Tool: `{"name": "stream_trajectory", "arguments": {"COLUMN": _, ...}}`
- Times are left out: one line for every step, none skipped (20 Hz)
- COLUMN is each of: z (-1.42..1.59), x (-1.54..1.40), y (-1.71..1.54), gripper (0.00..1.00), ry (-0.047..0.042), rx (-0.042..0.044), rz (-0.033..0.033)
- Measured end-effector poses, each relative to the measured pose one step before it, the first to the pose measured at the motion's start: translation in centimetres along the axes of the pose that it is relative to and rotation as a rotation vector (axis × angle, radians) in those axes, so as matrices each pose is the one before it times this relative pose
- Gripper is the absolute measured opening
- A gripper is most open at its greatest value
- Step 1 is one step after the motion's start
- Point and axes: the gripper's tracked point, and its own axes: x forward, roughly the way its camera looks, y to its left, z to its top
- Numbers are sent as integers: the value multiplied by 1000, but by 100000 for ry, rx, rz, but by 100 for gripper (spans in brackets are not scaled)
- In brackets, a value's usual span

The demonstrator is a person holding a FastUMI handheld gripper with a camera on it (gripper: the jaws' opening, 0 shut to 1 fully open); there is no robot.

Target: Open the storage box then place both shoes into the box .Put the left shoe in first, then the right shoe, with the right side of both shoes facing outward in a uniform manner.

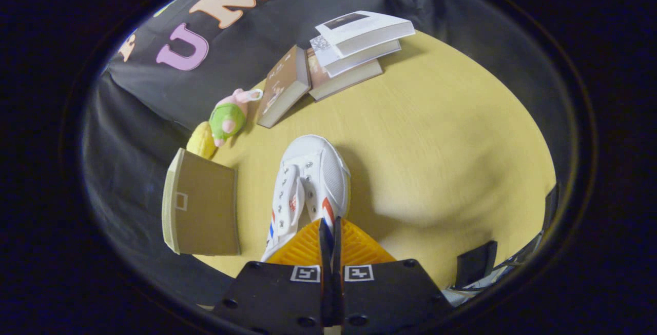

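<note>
The gripper [329, 232] points steeply down at the yellow table [436, 135], its fingers pressed close together and pinching the heel end of a white sneaker [313, 181], whose toe points away from them. The brown cardboard storage box [203, 207] sits just left of the shoe. Beyond lie a plush toy [228, 117] and stacked books [349, 53].

Yellow wood-grain table [436, 135]. On it: white shoe [308, 186] just ahead of fingers, toe pointing away; brown box [203, 207] left of shoe; plush toys [226, 119] beyond box, by the wall; books [328, 63] at far side, several stacked, one leaning beside stack. Gripper [328, 235] fingers pressed together at shoe's heel end.
</note>
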Motion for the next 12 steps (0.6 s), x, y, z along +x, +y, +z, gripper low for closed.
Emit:
{"name": "stream_trajectory", "arguments": {"z": 379, "x": -272, "y": 763, "gripper": 3, "ry": -1289, "rx": -59, "rz": 982}}
{"name": "stream_trajectory", "arguments": {"z": 131, "x": -312, "y": 892, "gripper": 3, "ry": 312, "rx": -1135, "rz": 1031}}
{"name": "stream_trajectory", "arguments": {"z": 383, "x": -446, "y": 887, "gripper": 3, "ry": -910, "rx": -740, "rz": 1004}}
{"name": "stream_trajectory", "arguments": {"z": 120, "x": -337, "y": 862, "gripper": 4, "ry": -798, "rx": -716, "rz": 570}}
{"name": "stream_trajectory", "arguments": {"z": 128, "x": -321, "y": 902, "gripper": 4, "ry": -464, "rx": -551, "rz": 306}}
{"name": "stream_trajectory", "arguments": {"z": 176, "x": -267, "y": 999, "gripper": 3, "ry": -175, "rx": -717, "rz": 538}}
{"name": "stream_trajectory", "arguments": {"z": 261, "x": -283, "y": 1109, "gripper": 3, "ry": -1470, "rx": -663, "rz": 443}}
{"name": "stream_trajectory", "arguments": {"z": 78, "x": -87, "y": 1060, "gripper": 3, "ry": -205, "rx": -1158, "rz": 766}}
{"name": "stream_trajectory", "arguments": {"z": 70, "x": -158, "y": 1196, "gripper": 3, "ry": -469, "rx": -507, "rz": 913}}
{"name": "stream_trajectory", "arguments": {"z": 36, "x": -118, "y": 1205, "gripper": 3, "ry": -440, "rx": -114, "rz": 994}}
{"name": "stream_trajectory", "arguments": {"z": 141, "x": -272, "y": 1092, "gripper": 3, "ry": -926, "rx": 206, "rz": 610}}
{"name": "stream_trajectory", "arguments": {"z": -3, "x": 143, "y": 1292, "gripper": 3, "ry": 598, "rx": -905, "rz": 928}}
